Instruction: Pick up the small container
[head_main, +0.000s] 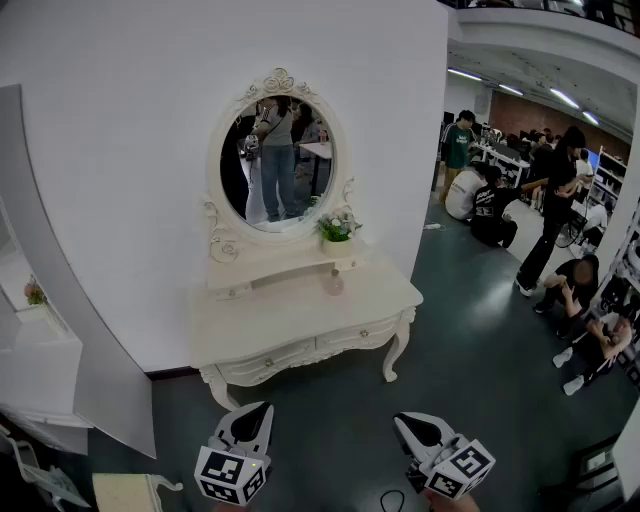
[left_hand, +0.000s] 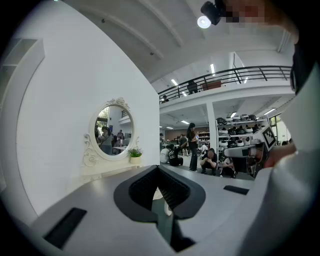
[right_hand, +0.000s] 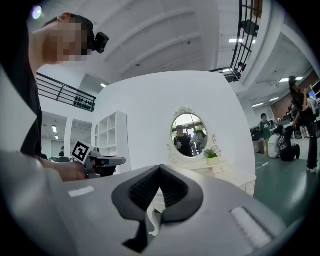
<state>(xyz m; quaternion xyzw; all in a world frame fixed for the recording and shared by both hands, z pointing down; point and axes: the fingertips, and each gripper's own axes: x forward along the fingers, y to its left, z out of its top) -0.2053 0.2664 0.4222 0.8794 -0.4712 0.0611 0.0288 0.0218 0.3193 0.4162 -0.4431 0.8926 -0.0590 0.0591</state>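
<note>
The small container (head_main: 333, 283), a pale pink round thing, stands on the white dressing table (head_main: 300, 325) under the shelf with a potted plant (head_main: 337, 229). Both grippers hover over the dark floor well in front of the table, far from the container. In the head view my left gripper (head_main: 258, 410) sits at lower left and my right gripper (head_main: 408, 422) at lower right. Each gripper view shows the black pads met at the tip with nothing between them: the left gripper (left_hand: 159, 169) and the right gripper (right_hand: 160, 169). Neither gripper view shows the container.
An oval mirror (head_main: 278, 165) rises above the table against a white wall. White shelving (head_main: 30, 350) and a curved white panel (head_main: 90, 330) stand at left. Several people (head_main: 560, 250) sit and stand on the floor at right.
</note>
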